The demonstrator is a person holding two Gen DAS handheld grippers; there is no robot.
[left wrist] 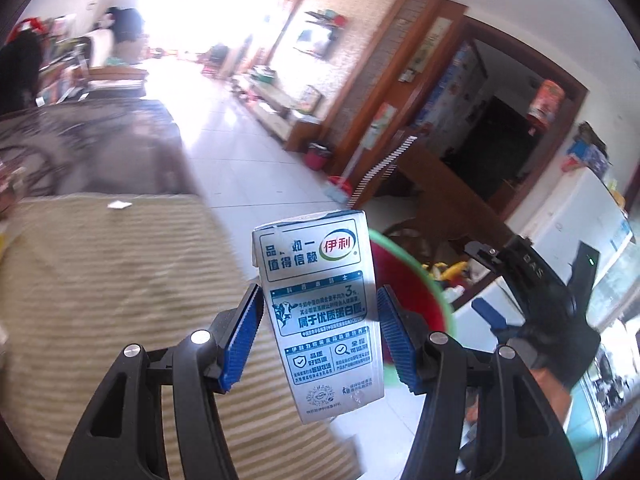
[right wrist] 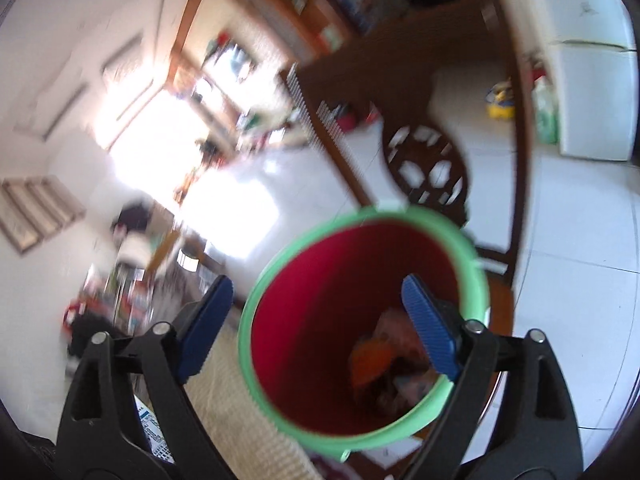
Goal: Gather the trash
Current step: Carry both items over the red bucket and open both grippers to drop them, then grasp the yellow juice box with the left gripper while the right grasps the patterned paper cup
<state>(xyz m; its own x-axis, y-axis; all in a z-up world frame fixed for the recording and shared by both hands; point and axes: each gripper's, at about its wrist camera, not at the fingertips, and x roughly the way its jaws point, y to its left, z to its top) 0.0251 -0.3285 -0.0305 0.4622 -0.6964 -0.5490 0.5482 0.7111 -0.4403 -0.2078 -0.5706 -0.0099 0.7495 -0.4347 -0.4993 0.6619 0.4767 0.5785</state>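
A silver-grey rectangular milk carton (left wrist: 320, 312), printed with teal Chinese text, a cow drawing and a red-and-green oval logo, stands nearly upright in the air, tipped a little to the left at the top. Its top flap is creased and slightly lifted at the left corner. The left gripper (left wrist: 318, 334) holds it: the two blue ribbed pads (left wrist: 242, 340) press against the carton's left and right sides at about mid-height, so the jaws are closed narrowly on it. The carton hangs over the right edge of a beige striped woven mat (left wrist: 100, 300) that covers the desk, with white floor tiles (left wrist: 248, 160) beyond.

Just behind the carton, to its right, is one red plastic bucket with a light green rim (right wrist: 362, 320), tilted so that its mouth faces the right wrist camera. At its bottom lie crumpled scraps (right wrist: 384, 360), one of them orange; their number is too blurred to count. The right gripper (right wrist: 316, 328) holds the bucket by its rim: one blue pad is inside the red wall on the right, the other sits outside to the left, and whether that outer pad touches the wall cannot be told through the blur. In the left wrist view this gripper appears at the right as a black frame.

One small white paper scrap (left wrist: 119, 205) lies near the far edge of the mat. One dark carved wooden chair (right wrist: 432, 172) stands behind the bucket.
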